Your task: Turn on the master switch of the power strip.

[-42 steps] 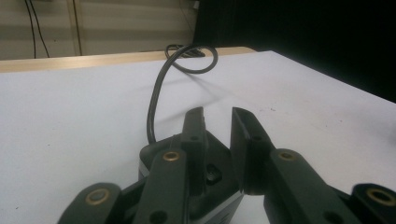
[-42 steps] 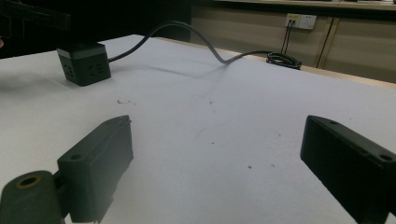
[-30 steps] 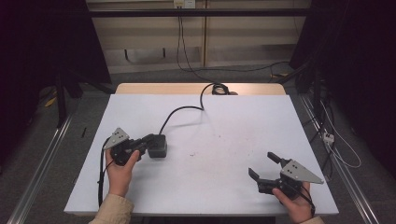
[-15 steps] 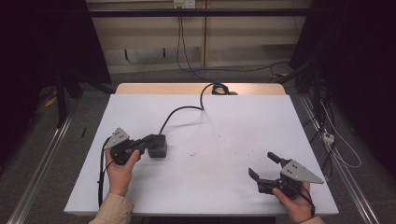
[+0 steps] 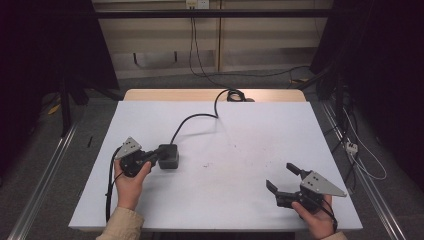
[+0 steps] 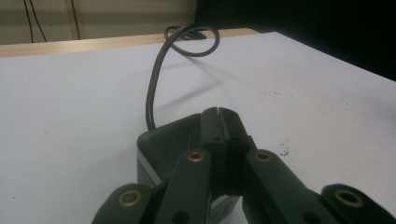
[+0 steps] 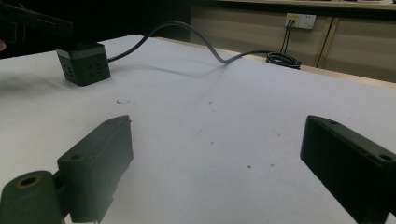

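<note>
A black cube power socket (image 5: 170, 156) with a grey band sits on the white table (image 5: 240, 150), left of the middle. Its black cable (image 5: 192, 120) runs to the far edge. My left gripper (image 5: 158, 157) is shut, its tips pressed together with nothing between them, lying against the top of the cube (image 6: 161, 144). In the left gripper view the closed tips of that gripper (image 6: 218, 114) hide part of the cube. My right gripper (image 5: 281, 176) stands open near the front right corner, empty, and points toward the cube (image 7: 84, 63) far off.
The cable (image 6: 154, 88) coils at the table's far edge by a wooden strip (image 5: 200, 94). A wall outlet (image 7: 300, 20) sits behind the table. Metal rails run along the floor on both sides. Small dark specks (image 5: 205, 165) mark the table's middle.
</note>
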{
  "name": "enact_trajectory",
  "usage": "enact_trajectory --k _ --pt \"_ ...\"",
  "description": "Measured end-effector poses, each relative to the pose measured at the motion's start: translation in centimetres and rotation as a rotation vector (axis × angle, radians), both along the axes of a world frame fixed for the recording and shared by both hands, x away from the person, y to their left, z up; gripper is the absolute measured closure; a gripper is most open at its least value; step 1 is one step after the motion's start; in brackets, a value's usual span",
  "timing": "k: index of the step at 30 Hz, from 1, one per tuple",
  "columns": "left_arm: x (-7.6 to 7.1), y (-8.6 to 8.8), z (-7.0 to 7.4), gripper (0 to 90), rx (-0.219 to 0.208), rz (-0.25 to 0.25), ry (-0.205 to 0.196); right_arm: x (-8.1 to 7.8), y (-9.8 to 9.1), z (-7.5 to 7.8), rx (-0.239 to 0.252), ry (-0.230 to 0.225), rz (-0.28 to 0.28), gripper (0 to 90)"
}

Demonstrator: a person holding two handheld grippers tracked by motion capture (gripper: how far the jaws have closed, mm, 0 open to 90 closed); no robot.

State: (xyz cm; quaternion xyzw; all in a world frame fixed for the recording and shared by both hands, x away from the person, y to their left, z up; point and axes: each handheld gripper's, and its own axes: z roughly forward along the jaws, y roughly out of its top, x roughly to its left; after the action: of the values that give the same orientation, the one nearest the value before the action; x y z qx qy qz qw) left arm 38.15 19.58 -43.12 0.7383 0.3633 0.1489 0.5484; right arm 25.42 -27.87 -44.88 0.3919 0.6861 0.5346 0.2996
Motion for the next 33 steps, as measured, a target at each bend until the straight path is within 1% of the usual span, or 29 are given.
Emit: enact_trajectory --k 7,16,24,25,33 --pt "0.04 -0.03 -0.13 90.0 0.011 0.008 0.012 0.00 -0.01 0.00 -0.001 0.000 0.001 8.5" --pt "0.08 -0.16 -0.27 90.0 0.030 0.004 0.024 -0.01 -0.02 0.02 0.000 0.000 0.000 8.5" --pt "0.07 -0.21 -0.33 90.0 0.031 0.008 0.032 -0.02 -0.02 0.04 -0.001 0.000 0.000 8.6" --pt "0.09 -0.18 -0.34 90.0 0.037 0.007 0.032 -0.03 -0.02 0.04 -0.001 0.000 0.000 8.6" --pt "0.09 -0.23 -0.38 90.0 0.034 0.002 0.035 -0.04 -0.06 0.06 -0.002 -0.002 -0.001 8.6"
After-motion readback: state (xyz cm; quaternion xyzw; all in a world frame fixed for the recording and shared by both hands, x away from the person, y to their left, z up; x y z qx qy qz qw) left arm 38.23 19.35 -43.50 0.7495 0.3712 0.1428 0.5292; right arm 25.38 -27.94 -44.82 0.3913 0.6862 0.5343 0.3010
